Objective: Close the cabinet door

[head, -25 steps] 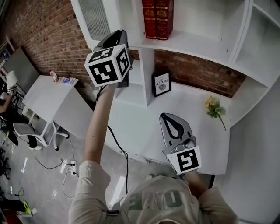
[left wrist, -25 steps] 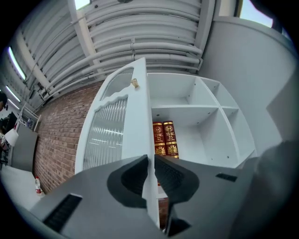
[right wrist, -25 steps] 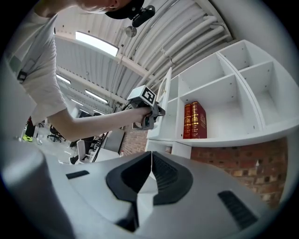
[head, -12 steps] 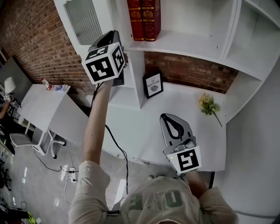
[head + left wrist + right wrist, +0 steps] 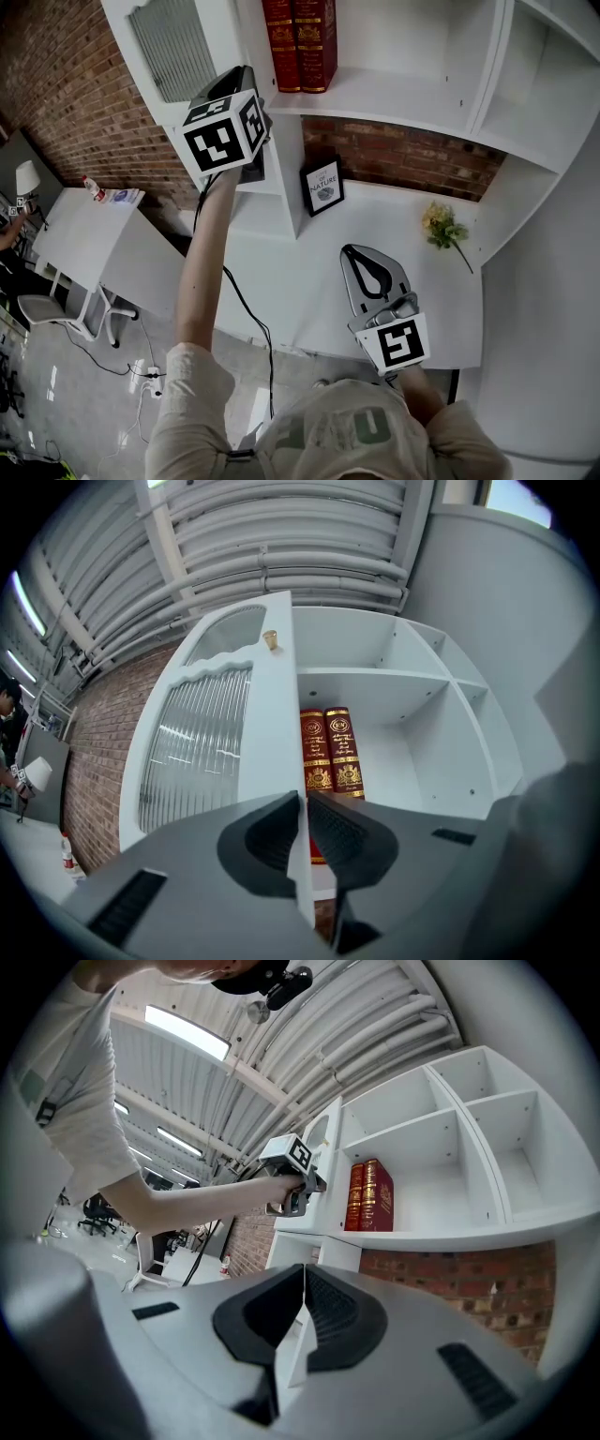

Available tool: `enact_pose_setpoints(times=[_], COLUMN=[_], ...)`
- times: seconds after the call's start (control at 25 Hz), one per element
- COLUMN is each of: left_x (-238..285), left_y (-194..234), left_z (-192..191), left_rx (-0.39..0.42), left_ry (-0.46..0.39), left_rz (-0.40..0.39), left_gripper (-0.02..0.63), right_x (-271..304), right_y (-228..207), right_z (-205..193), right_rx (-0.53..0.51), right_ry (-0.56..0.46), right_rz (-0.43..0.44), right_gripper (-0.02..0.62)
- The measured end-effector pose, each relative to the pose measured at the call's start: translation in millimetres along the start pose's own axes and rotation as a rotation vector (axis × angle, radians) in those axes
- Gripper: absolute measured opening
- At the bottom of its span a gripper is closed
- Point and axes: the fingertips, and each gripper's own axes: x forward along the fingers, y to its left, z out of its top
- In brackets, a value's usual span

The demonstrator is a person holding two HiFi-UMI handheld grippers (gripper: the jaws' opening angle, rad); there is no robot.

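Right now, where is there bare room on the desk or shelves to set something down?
Free: the desk between the framed picture and the flowers; the shelf right of the red books; the side compartments beyond. Crowded: the left end, where the left gripper clamps the cabinet door edge beside the books.

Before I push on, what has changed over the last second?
The left gripper, fingers shut on the edge of the cabinet door, has swung it slightly nearer the red books, toward closed. The view also slid as the head moved. Nothing was let go. The right gripper stayed shut and empty over the desk; the picture frame and flowers have not moved.
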Motion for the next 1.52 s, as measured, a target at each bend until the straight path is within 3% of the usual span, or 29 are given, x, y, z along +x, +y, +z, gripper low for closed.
enact_pose_setpoints(times=[0.4, 0.96, 1.2, 1.4, 1.52], left_x=[21, 36, 37, 29, 11], left_y=[0, 1, 1, -9, -25], left_z=[-4, -4, -7, -11, -8], left_rx=[-0.046, -0.047, -0.14, -0.161, -0.178], left_ry=[-0.003, 0.002, 0.017, 0.06, 0.02], left_rz=[-0.014, 0.0, -0.046, -0.076, -0.115], left_gripper=[0.038, 0.037, 0.037, 0.038, 0.038], right_x=[7, 13, 11, 3, -7], right_y=[-13, -24, -20, -17, -15], right_z=[-5, -7, -4, 1, 0], right_rx=[-0.001, 0.006, -0.003, -0.019, -0.024], right_ry=[0.011, 0.017, 0.007, -0.005, 0.004], right_rz=[-0.019, -0.026, -0.02, -0.017, -0.019], right_gripper=[0.017, 0.017, 0.017, 0.017, 0.017])
